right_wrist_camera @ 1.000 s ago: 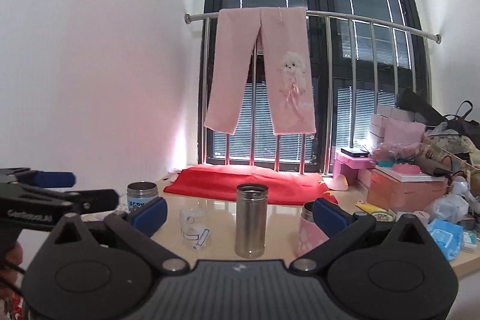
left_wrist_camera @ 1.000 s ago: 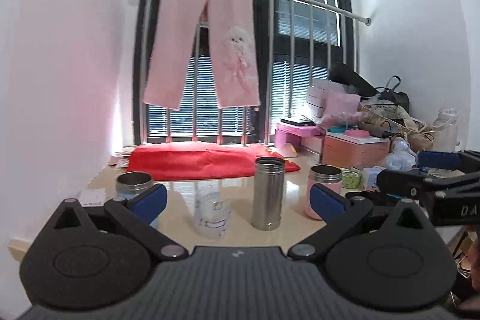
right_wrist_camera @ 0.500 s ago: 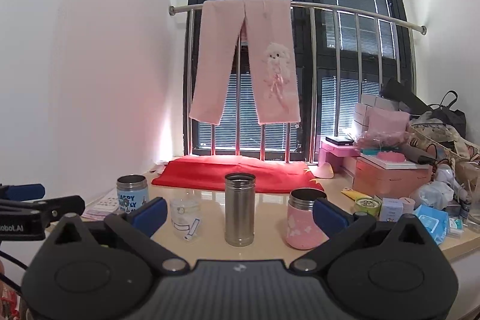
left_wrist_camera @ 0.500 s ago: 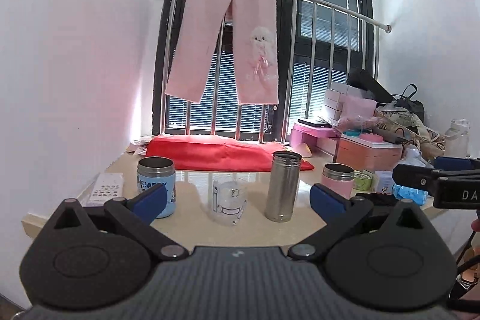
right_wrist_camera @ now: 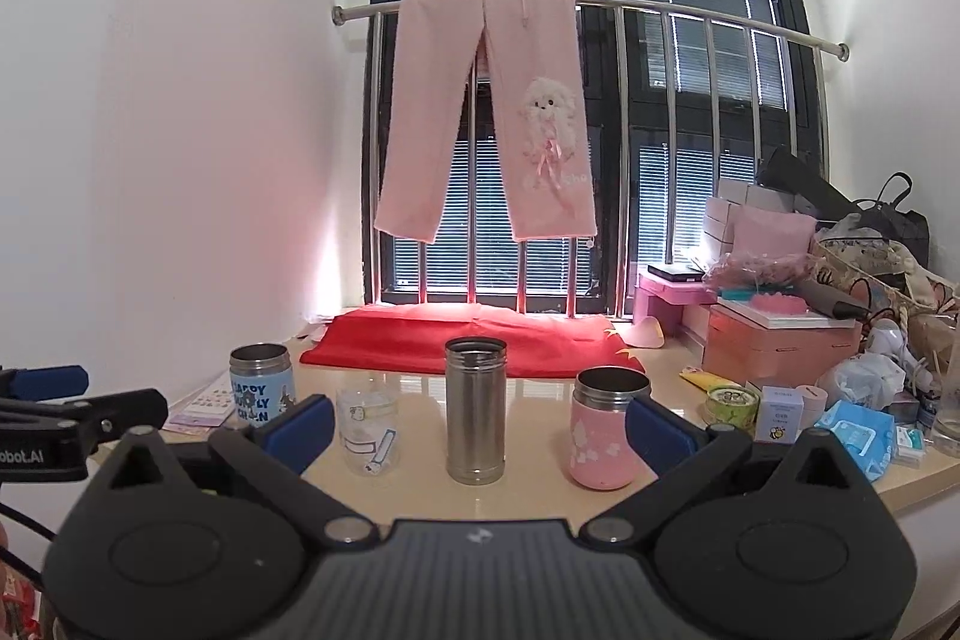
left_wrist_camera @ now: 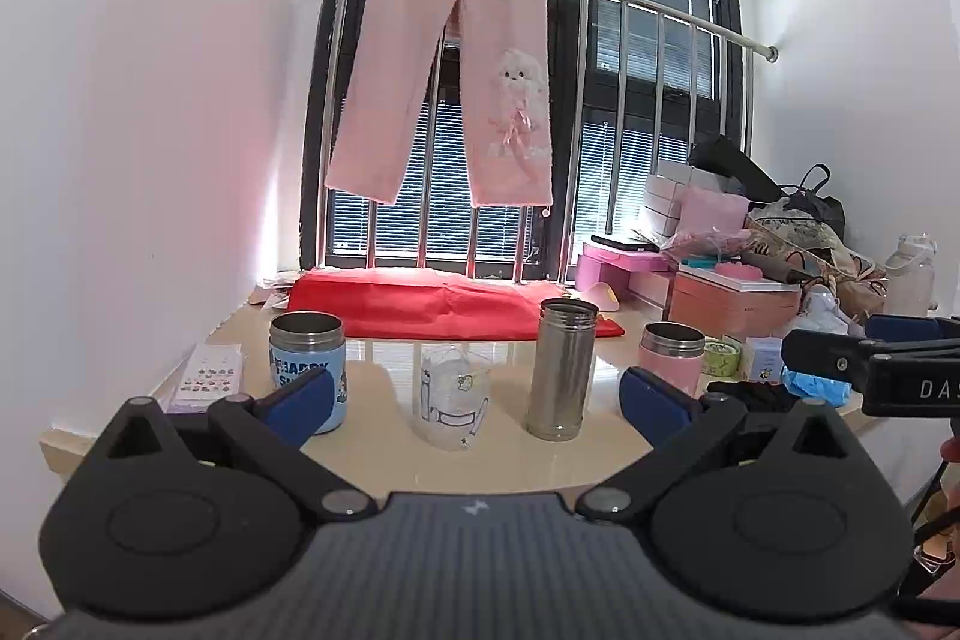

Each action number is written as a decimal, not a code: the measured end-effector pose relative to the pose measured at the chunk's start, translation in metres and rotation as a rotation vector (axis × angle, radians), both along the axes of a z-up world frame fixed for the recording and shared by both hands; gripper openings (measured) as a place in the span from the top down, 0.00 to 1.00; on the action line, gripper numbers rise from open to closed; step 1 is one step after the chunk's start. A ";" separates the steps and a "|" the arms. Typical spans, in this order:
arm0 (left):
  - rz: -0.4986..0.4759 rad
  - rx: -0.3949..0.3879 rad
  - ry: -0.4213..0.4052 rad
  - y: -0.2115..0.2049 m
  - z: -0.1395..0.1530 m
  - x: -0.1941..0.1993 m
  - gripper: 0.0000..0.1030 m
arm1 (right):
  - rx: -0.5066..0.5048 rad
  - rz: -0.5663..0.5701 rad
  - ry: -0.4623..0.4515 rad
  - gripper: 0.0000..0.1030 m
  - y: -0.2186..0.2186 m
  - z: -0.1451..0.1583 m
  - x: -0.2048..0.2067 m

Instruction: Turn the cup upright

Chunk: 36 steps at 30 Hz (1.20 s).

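A row of cups stands on the beige table [left_wrist_camera: 384, 460]: a blue printed steel cup [left_wrist_camera: 307, 370] [right_wrist_camera: 261, 391], a clear glass cup [left_wrist_camera: 454, 397] [right_wrist_camera: 368, 433], a tall steel flask [left_wrist_camera: 561, 367] [right_wrist_camera: 476, 409] and a pink steel cup [left_wrist_camera: 671, 355] [right_wrist_camera: 605, 427]. The steel ones stand with open mouths up; the clear cup looks narrower at its top. My left gripper [left_wrist_camera: 477, 409] is open and empty, back from the table's front edge. My right gripper [right_wrist_camera: 480, 427] is open and empty too, to the left gripper's right [left_wrist_camera: 870, 364].
A red cloth [left_wrist_camera: 444, 301] lies at the back under the window railing with pink trousers [left_wrist_camera: 468, 82]. Boxes, bags and small packs [right_wrist_camera: 798, 340] crowd the table's right side. A sticker sheet [left_wrist_camera: 210, 376] lies at the left edge by the wall.
Both grippers have drawn back from the table and risen a little; the cups look smaller and farther. Nothing on the table has moved.
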<state>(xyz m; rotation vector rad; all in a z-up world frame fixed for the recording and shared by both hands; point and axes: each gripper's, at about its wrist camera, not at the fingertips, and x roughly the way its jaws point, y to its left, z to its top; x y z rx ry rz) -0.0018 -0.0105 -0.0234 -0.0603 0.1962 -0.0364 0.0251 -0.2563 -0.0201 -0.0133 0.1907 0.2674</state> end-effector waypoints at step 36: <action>-0.007 0.014 -0.012 0.005 -0.001 0.001 0.00 | 0.015 0.001 -0.013 0.00 0.001 0.000 -0.004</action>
